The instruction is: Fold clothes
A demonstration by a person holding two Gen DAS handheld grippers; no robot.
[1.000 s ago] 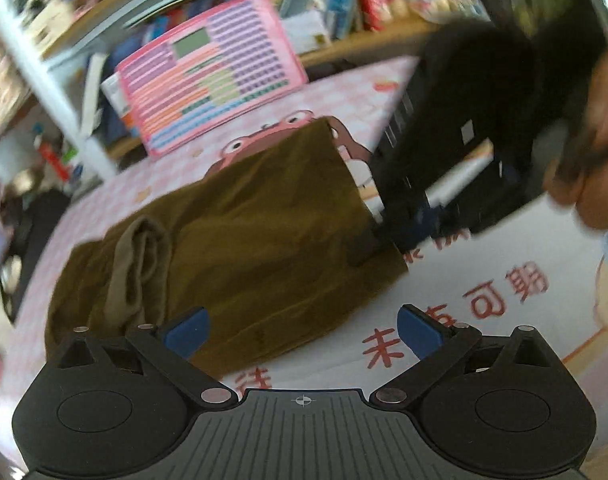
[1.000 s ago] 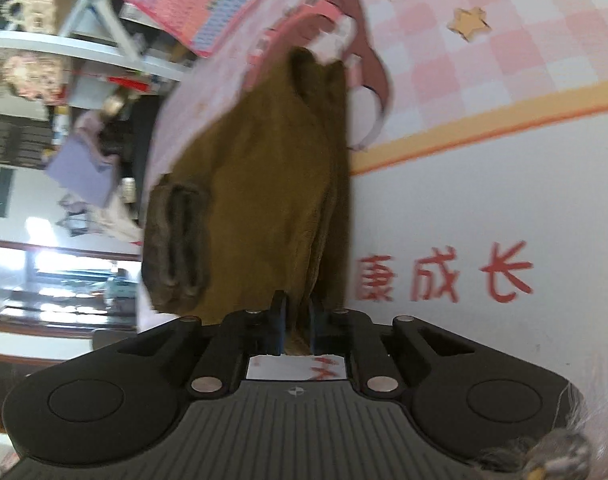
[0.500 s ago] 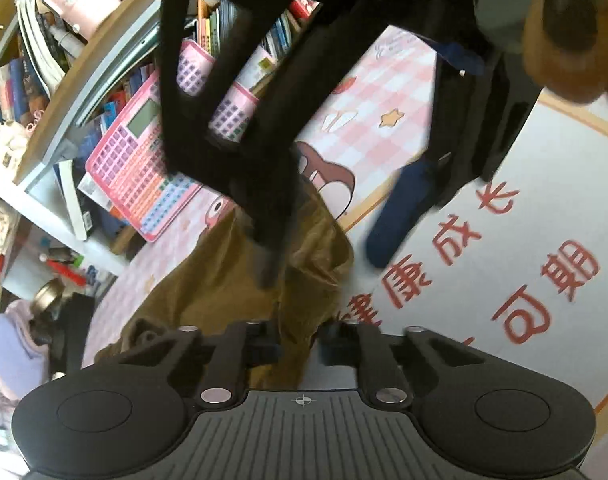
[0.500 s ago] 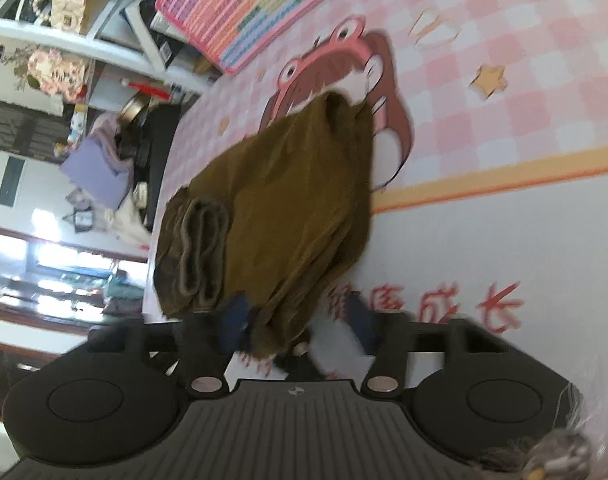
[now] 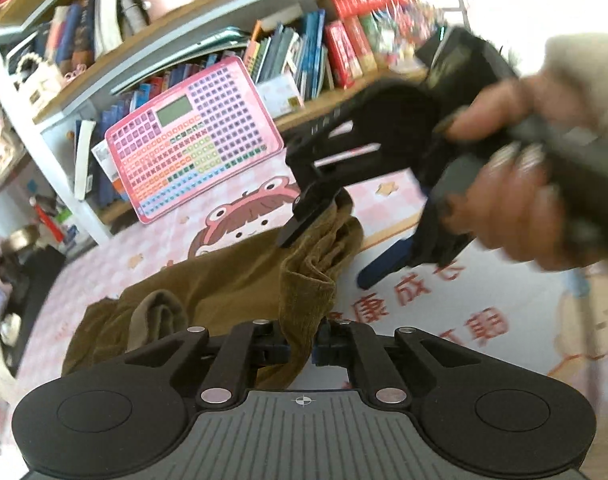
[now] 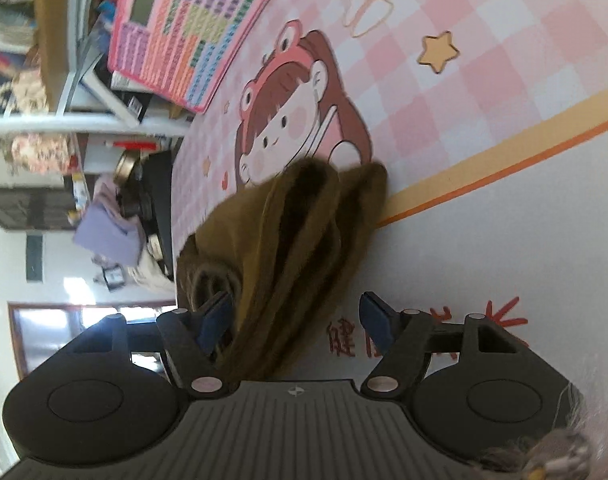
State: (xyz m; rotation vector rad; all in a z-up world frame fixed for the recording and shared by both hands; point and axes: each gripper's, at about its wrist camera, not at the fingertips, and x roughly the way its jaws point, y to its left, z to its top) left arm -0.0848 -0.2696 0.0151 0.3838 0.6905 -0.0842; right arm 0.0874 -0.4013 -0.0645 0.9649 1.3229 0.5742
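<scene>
The olive-brown corduroy garment [image 5: 224, 292] lay bunched on the pink checked cartoon-print play mat [image 5: 443, 304], just below the printed girl in a frog hat [image 6: 288, 120]. The left gripper [image 5: 300, 350] was clenched on a raised fold of that garment, the cloth pinched between its blue pads and pulled up from the mat. The right gripper [image 6: 296, 316], held by a person's hand [image 5: 515, 184], had its jaws opening; the garment's edge ran between the blue fingers [image 6: 377, 316] without either pad pressing on it. Beyond the garment, a pink rectangular toy keyboard tablet [image 5: 192, 136] leaned against a wooden bookshelf full of books [image 5: 323, 44] at the mat's far edge.
</scene>
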